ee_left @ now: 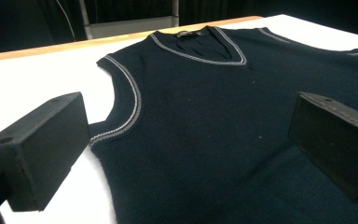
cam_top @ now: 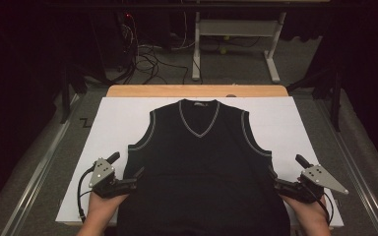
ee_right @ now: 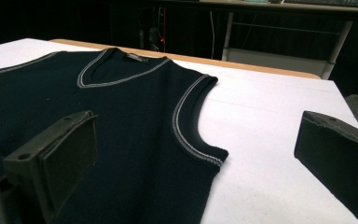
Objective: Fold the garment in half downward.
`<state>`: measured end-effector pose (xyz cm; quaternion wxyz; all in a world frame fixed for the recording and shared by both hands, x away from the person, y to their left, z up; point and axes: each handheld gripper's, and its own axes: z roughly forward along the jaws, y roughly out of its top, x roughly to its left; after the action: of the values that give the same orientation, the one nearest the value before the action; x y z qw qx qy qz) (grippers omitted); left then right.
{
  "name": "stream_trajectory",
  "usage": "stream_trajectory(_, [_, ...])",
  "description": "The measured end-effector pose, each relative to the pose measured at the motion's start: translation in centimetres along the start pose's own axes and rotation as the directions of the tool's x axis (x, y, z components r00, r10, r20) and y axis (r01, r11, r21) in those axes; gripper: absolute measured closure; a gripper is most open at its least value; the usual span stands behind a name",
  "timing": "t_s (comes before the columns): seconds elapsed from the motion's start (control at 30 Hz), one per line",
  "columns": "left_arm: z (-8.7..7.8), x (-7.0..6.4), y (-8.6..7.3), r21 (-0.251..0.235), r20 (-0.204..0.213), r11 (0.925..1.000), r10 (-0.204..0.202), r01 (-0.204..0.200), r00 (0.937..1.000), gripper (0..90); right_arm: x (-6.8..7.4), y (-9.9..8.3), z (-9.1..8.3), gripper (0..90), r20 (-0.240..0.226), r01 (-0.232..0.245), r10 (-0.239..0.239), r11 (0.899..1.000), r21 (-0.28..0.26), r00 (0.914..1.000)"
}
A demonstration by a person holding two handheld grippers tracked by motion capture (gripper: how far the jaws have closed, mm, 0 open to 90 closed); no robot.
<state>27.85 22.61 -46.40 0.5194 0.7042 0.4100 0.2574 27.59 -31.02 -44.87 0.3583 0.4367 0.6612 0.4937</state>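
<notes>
Dark sleeveless vest (cam_top: 202, 162) flat on white sheet (cam_top: 118, 123) on counter (cam_top: 128, 91), V-neck away from person, hem at near edge. Left tool (cam_top: 139, 173) at vest's left side seam below armhole, jaws apart, straddling edge. Right tool (cam_top: 271, 173) at right side seam, jaws apart, likewise straddling edge.

a white sheet (cam_top: 280, 123) covers the wooden table (cam_top: 128, 91); cables (cam_top: 147, 59) lie on the floor beyond.
</notes>
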Motion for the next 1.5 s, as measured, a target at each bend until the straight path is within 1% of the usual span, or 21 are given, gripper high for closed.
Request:
stream_trajectory(0.07, [0.0,0.0,0.0,0.0,-0.005,1.0,0.001,-0.001,1.0,0.0,0.0,0.0,0.1,0.1,-0.002,0.001,-0.001,1.0,-0.001,1.0])
stream_trajectory(0.27, [-0.2,0.1,-0.1,0.006,-0.007,0.9998,-0.021,0.021,0.9997,0.0,0.0,0.0,0.4,0.1,-0.002,0.006,-0.006,1.0,-0.001,1.0])
stream_trajectory(0.4, [-0.3,0.2,-0.3,0.013,-0.002,0.9996,-0.024,0.025,0.9997,0.0,-0.1,0.0,0.3,0.1,0.001,0.016,-0.016,1.0,-0.001,0.9999])
stream_trajectory(0.47, [-0.5,0.3,-0.3,0.016,-0.001,0.9992,-0.037,0.037,0.9993,0.0,-0.1,0.1,0.0,0.1,0.003,0.015,-0.015,1.0,-0.003,0.9999])
stream_trajectory(0.57, [-0.8,0.4,-0.3,-0.008,0.007,0.9987,-0.05,0.05,0.9987,0.0,-0.2,0.2,-0.2,0.1,0.013,0.003,-0.003,1.0,-0.012,0.9999])
stream_trajectory(0.63, [-0.7,0.5,-0.1,-0.008,0.013,0.9986,-0.051,0.051,0.9986,0.0,-0.3,0.2,-0.2,0.1,0.016,0.005,-0.004,1.0,-0.014,0.9999])
stream_trajectory(0.7, [-0.6,0.4,-0.1,-0.004,0.009,0.999,-0.044,0.044,0.999,0.0,-0.3,0.2,-0.1,0.1,0.015,0.009,-0.009,1.0,-0.013,0.9998])
stream_trajectory(0.73, [-0.5,0.4,-0.2,-0.011,0.008,0.9991,-0.04,0.04,0.9992,0.0,-0.2,0.2,0.0,0.1,0.014,0.011,-0.011,1.0,-0.012,0.9998])
stream_trajectory(0.77, [-0.5,0.4,-0.2,-0.024,0.021,0.9987,-0.045,0.046,0.9987,0.0,-0.2,0.2,0.0,0.1,0.011,0.013,-0.012,1.0,-0.012,0.9999])
stream_trajectory(0.8, [-0.4,0.4,-0.3,-0.025,0.026,0.9986,-0.046,0.047,0.9986,0.0,-0.2,0.1,0.0,0.1,0.01,0.013,-0.012,1.0,-0.009,0.9999])
stream_trajectory(0.93, [-0.4,0.3,-0.2,-0.025,0.02,0.999,-0.038,0.038,0.9991,0.0,-0.1,0.2,0.1,0.1,0.006,0.019,-0.019,1.0,-0.01,0.9998])
stream_trajectory(1.0, [-0.4,0.3,-0.2,-0.03,0.027,0.9986,-0.043,0.044,0.9987,0.0,0.0,0.3,0.1,0.1,0.005,0.023,-0.022,1.0,-0.016,0.9997])
stream_trajectory(1.03, [-0.3,0.4,-0.2,-0.023,0.029,0.9987,-0.046,0.047,0.9985,0.0,0.0,0.3,0.1,0.1,0.004,0.022,-0.022,1.0,-0.014,0.9998])
stream_trajectory(1.13, [-0.3,0.4,-0.1,-0.029,0.027,0.9987,-0.042,0.043,0.9988,0.0,0.2,0.4,0.2,0.1,0.002,0.026,-0.026,1.0,-0.013,0.9997])
stream_trajectory(1.17, [-0.3,0.4,0.0,-0.038,0.026,0.9983,-0.044,0.045,0.9987,0.0,0.3,0.4,0.3,0.1,0.0,0.024,-0.024,1.0,-0.011,0.9997])
stream_trajectory(1.23, [-0.4,0.5,0.5,-0.046,0.042,0.9969,-0.061,0.063,0.9972,0.0,0.4,0.4,0.4,0.1,-0.005,0.025,-0.025,1.0,-0.006,0.9997])
stream_trajectory(1.27, [-0.6,0.5,1.3,-0.073,0.034,0.9955,-0.058,0.061,0.9977,0.0,0.5,0.5,0.5,0.1,-0.006,0.027,-0.027,1.0,-0.004,0.9996])
stream_trajectory(1.3, [-0.6,0.5,1.3,-0.073,0.034,0.9955,-0.058,0.061,0.9977,0.0,0.6,0.5,0.6,0.1,-0.008,0.032,-0.032,0.999,-0.004,0.9994])
stream_trajectory(1.37, [-0.7,0.5,1.9,-0.096,0.036,0.9932,-0.063,0.066,0.9974,0.0,0.7,0.6,0.7,0.1,-0.013,0.035,-0.035,0.999,-0.001,0.9993])
stream_trajectory(1.43, [-0.5,0.6,2.4,-0.081,0.039,0.9947,-0.06,0.063,0.9975,0.0,1.0,0.8,1.1,0.1,-0.025,0.035,-0.035,0.999,0.012,0.9991])
stream_trajectory(1.5, [-0.2,0.8,2.5,-0.065,0.028,0.9964,-0.054,0.055,0.9982,0.0,1.1,0.9,1.3,0.1,-0.028,0.04,-0.04,0.999,0.015,0.9988])
